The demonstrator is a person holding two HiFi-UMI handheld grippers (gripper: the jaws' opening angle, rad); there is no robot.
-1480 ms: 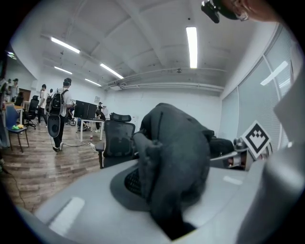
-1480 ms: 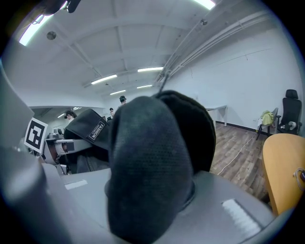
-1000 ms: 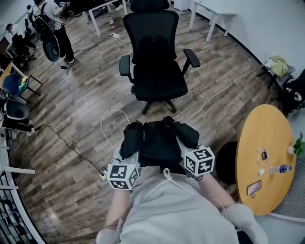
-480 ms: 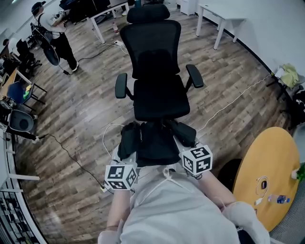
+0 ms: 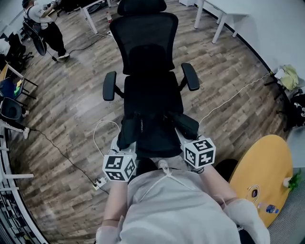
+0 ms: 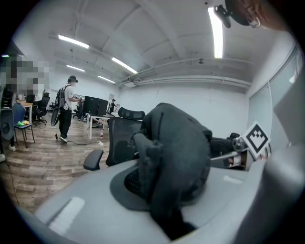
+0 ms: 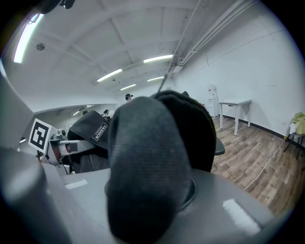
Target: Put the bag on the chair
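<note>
A black office chair [image 5: 151,71] stands straight ahead, its seat facing me. I hold a black backpack [image 5: 152,136] level in front of my chest, its far end over the seat's front edge. My left gripper [image 5: 125,151] is shut on the bag's left shoulder strap [image 5: 127,133], my right gripper [image 5: 188,138] on the right strap [image 5: 187,125]. In the left gripper view the padded strap [image 6: 174,167] fills the left gripper [image 6: 176,214], with the chair [image 6: 119,138] behind. The right gripper view shows a mesh strap [image 7: 143,167] clamped in the right gripper [image 7: 143,214].
A round yellow table [image 5: 259,176] stands at my right. A white cable [image 5: 228,97] and a power strip [image 5: 99,182] lie on the wood floor. A person [image 5: 40,19] stands far left by other chairs [image 5: 9,109]. A white desk [image 5: 224,14] is at the back right.
The chair has come nearer in the head view as I stepped toward it. The bag, earlier over the floor, now reaches the seat's front edge. Both grips are unchanged.
</note>
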